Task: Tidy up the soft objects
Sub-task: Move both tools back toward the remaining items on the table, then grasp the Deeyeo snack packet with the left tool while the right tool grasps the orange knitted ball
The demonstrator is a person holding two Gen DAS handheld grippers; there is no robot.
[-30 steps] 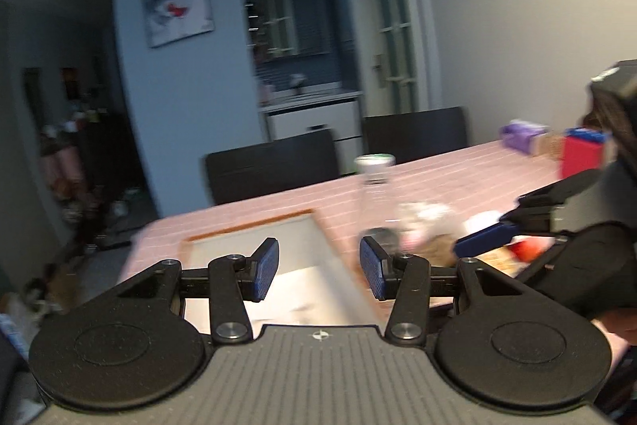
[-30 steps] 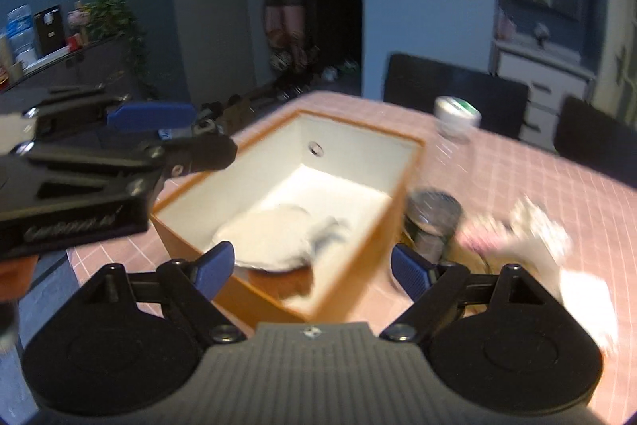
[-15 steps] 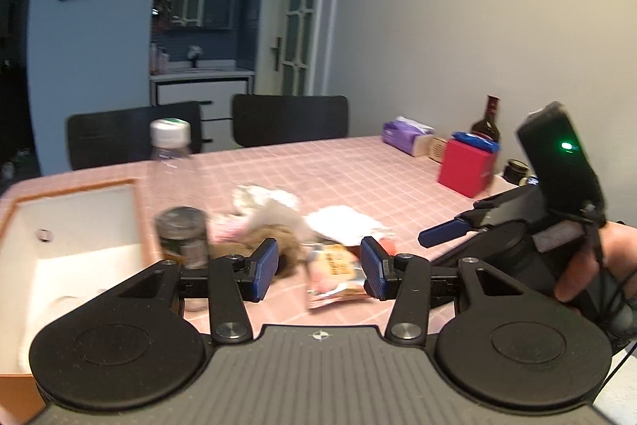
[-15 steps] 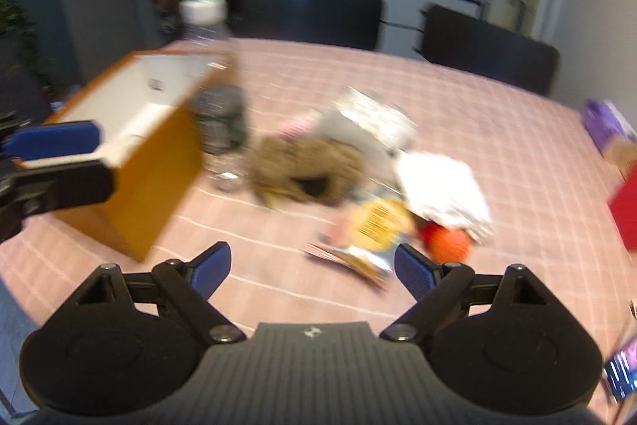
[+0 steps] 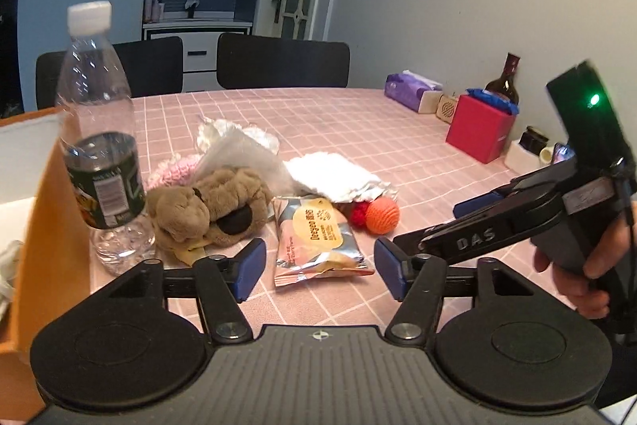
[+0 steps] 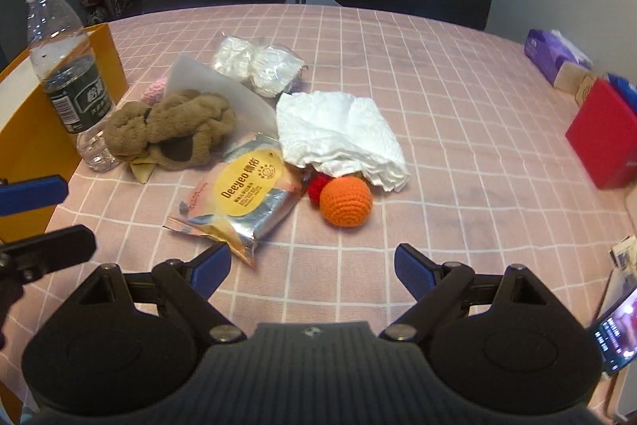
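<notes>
Both grippers are over the pile of soft things on the pink tabletop (image 6: 458, 98), so the step in hand is the approach, with nothing picked yet. The left gripper (image 5: 316, 267) is opening its jaws, and only the snack packet (image 5: 316, 234) lies beyond the gap, untouched. The right gripper (image 6: 312, 267) has its jaws wide apart and empty, with the orange knitted ball (image 6: 345, 201) just ahead. The brown plush toy (image 6: 171, 130) lies beside the water bottle (image 6: 67, 66), near the orange box (image 6: 24, 138). I judge that the next move calls for lowering onto one soft thing, closing gently, and not knocking over the bottle.
</notes>
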